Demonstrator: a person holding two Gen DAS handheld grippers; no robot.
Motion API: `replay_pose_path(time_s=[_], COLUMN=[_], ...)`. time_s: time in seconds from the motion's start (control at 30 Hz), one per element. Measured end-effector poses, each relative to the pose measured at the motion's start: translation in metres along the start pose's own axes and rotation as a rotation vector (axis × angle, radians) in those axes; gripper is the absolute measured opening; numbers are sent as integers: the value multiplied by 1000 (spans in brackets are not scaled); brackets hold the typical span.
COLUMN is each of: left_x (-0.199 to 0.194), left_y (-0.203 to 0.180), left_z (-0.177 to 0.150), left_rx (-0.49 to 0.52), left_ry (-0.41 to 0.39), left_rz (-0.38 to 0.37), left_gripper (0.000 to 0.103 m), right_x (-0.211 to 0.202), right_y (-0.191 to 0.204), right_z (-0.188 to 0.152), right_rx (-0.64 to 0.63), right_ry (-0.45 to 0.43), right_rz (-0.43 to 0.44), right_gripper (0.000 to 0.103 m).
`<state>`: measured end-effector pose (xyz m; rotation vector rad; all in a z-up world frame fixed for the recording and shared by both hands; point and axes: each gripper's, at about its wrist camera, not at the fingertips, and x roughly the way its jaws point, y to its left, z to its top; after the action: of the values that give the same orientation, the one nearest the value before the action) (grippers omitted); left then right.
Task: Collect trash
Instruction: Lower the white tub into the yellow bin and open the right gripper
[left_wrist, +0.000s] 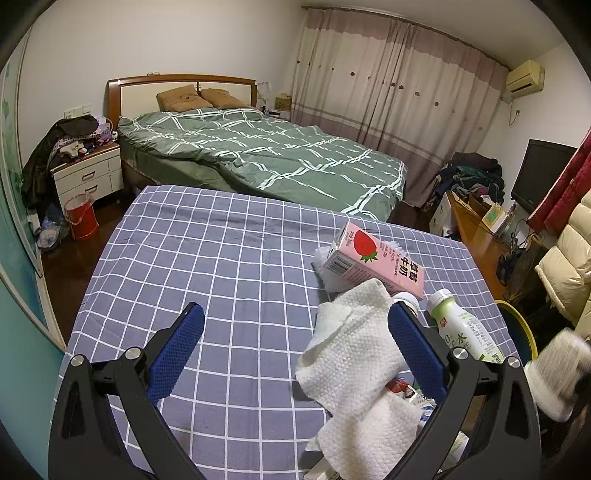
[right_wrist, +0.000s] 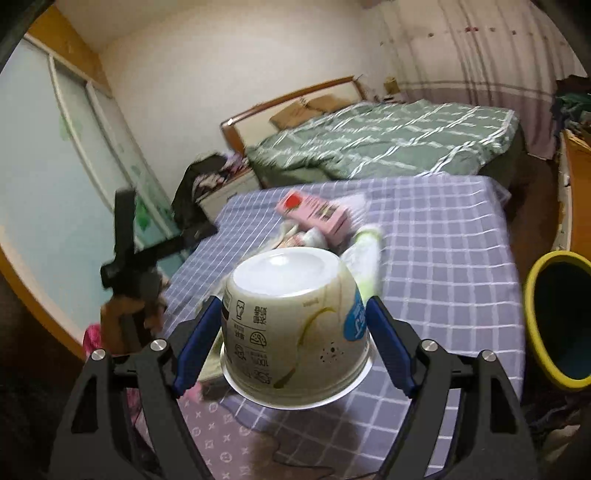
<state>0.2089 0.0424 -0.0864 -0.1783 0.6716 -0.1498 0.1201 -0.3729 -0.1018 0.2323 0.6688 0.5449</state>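
My right gripper (right_wrist: 295, 317) is shut on a white paper bowl (right_wrist: 295, 325), held upside down above the checked table (right_wrist: 443, 258). The bowl shows blurred at the right edge of the left wrist view (left_wrist: 557, 373). My left gripper (left_wrist: 295, 328) is open over the table, its right finger against a crumpled white paper towel (left_wrist: 354, 354). A pink strawberry milk carton (left_wrist: 373, 258) lies beyond the towel, and a white and green bottle (left_wrist: 465, 328) lies to its right. The carton (right_wrist: 317, 214) and bottle (right_wrist: 365, 254) also show behind the bowl. The yellow-rimmed bin (right_wrist: 557, 317) stands right of the table.
More wrappers (left_wrist: 410, 395) lie under the towel. A bed with a green quilt (left_wrist: 266, 155) stands beyond the table. A red bucket (left_wrist: 81, 216) and a nightstand (left_wrist: 88, 175) are at the left. A desk with a monitor (left_wrist: 539, 173) is at the right.
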Motion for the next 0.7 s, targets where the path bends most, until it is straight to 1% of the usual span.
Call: replay_pose_path(time_s=[0.1,0.2,0.23,0.3,0.4,0.43,0.53,0.67,0.7], left_x=[-1,-1,0,1,3,4,5,7,7], left_y=[0,0,0,0,-1,-1,-3,-5,-5], left_z=[0,0,0,-1,-3,-3,-3,-3,-3], left_rx=[0,1,1,4,11,14,20,30,32], left_ry=[0,1,2,5,10,11,16,21,21], left_rz=[-1,0,-1,0,-3,-3,-6,-5,-5], left_gripper=[98,98,98,98,98,98,98,98,98], right_x=[-13,-30,-34,-38,-38,-38,-33,-24,-21], right_y=[-25,-64,-83,-116,-169,-187,-224,-258,-265], right_z=[9,15,15,14,9,6,-2,-12,-14], right_rx=[41,106,137,198,292,321,371,418,426], right_ry=[-61,-134,-149,-157,-135,-124,-84,-41,-30], right_rz=[-82,-245,-312,-404,-524,-553,-631,-693,-709], right_gripper=[75,75,75,75,75,75,75,76,78])
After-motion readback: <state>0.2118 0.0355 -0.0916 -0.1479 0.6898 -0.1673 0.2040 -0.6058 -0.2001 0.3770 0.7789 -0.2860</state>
